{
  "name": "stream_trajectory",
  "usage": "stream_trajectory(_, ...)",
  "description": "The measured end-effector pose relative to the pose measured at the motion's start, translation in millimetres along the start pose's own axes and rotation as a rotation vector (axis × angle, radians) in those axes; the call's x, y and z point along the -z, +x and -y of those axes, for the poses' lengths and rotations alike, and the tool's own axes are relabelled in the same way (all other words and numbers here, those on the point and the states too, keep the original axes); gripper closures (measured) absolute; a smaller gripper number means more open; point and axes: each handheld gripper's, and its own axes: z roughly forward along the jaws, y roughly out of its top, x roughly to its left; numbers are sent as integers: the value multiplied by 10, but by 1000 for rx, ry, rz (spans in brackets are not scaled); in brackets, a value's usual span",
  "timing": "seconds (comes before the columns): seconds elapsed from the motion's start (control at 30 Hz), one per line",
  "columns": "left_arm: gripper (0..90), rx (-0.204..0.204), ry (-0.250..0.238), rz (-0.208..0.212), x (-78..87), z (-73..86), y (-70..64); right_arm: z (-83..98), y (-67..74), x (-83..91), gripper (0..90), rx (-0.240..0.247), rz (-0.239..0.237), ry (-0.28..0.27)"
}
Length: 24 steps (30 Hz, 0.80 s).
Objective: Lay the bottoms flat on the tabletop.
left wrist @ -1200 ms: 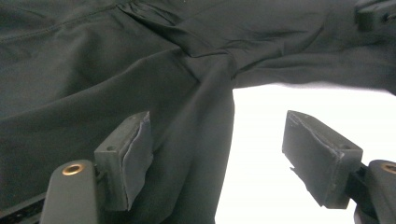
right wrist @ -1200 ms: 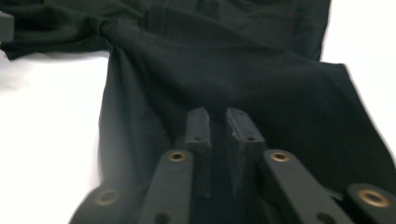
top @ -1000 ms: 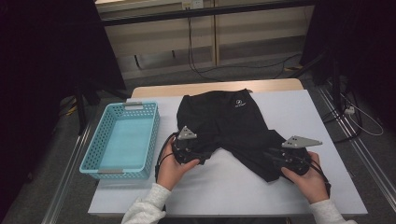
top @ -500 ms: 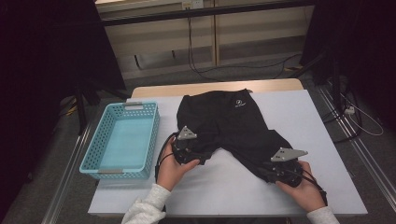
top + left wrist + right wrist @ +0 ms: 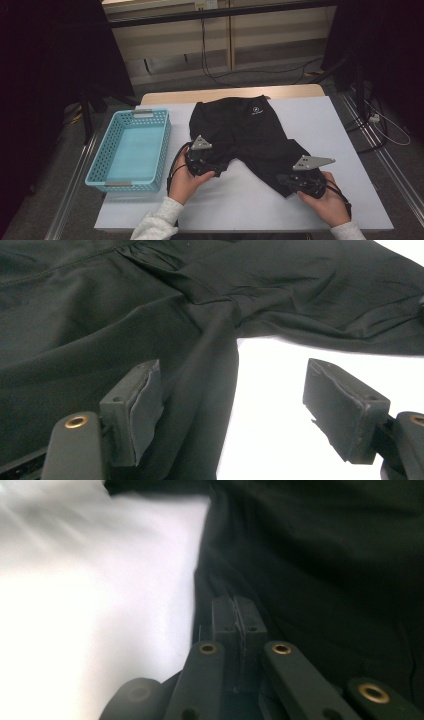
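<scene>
We see one pair of black shorts [image 5: 250, 135] spread flat on a white table [image 5: 345, 150], waistband at the far side, two legs pointing back toward the person. One turquoise basket [image 5: 131, 152] sits left of the shorts, w/ nothing in it.

Two grippers, one per hand. Left gripper [image 5: 212, 167] rests at the hem of the left leg; in the left gripper view its jaws stand wide apart, one pad [image 5: 137, 412] on the cloth, the other over bare table, the leg's edge between them, nothing clamped. Right gripper [image 5: 287, 181] is at the hem of the right leg [image 5: 320, 580]; its jaws have just been closing and in the right gripper view the pads [image 5: 239, 617] meet tight. That view is blurred, but they appear to pinch the fabric edge.

Key relation: each leg runs away from its gripper toward the waistband, so the shorts' long axis lies near-to-far. Each hand is nearest its own leg. We judge the next move as a lift or fold away from the person, once the left also bites.
</scene>
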Motion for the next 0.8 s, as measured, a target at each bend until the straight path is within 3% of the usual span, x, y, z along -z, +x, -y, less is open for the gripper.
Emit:
stream_trajectory(0.17,242,4,-6,2,-3,-2,-9,-75,55,68,900,4,-19,-47)
stream_trajectory(0.27,241,3,-6,8,-1,-9,-6,-124,51,123,900,6,7,-94)
stream_trajectory(0.37,242,4,-2,13,-7,-12,-5,-163,-40,164,900,-7,67,-144)
stream_trajectory(0.47,242,2,-12,8,12,-27,0,-211,-185,112,900,-67,47,-175)
stream_trajectory(0.6,242,0,-18,11,22,-40,-5,-295,-304,8,900,-97,63,-209)
stream_trajectory(0.8,241,8,0,13,-17,-5,-4,-173,-355,-277,880,-102,58,-56)
